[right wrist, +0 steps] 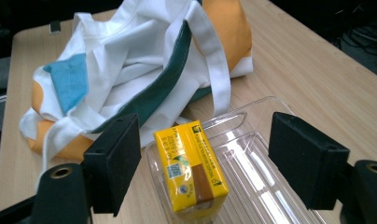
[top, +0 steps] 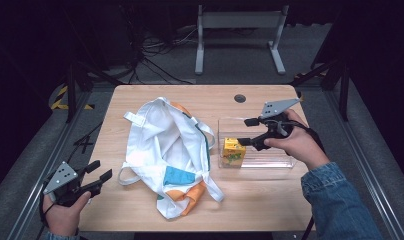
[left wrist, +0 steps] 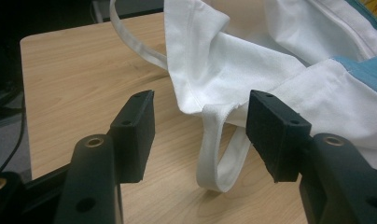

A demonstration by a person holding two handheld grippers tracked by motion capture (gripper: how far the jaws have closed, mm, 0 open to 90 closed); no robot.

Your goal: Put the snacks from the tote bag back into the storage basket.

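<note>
A white cloth tote bag (top: 170,150) with orange, teal and blue patches lies crumpled in the middle of the table. To its right a clear plastic tray (top: 270,157) holds a yellow drink carton (top: 233,151) at its left end. My right gripper (top: 247,132) hovers over the tray, open, just above the carton (right wrist: 191,168) and not touching it. My left gripper (top: 101,171) rests at the table's front left corner, open, aimed at the bag's white handle loop (left wrist: 219,158), which lies on the wood between the jaws, untouched.
A round cable hole (top: 240,98) sits near the table's far edge. Beyond the table stand a grey metal frame (top: 240,30) and loose cables on the floor. Bare wood lies left of the bag and in front of the tray.
</note>
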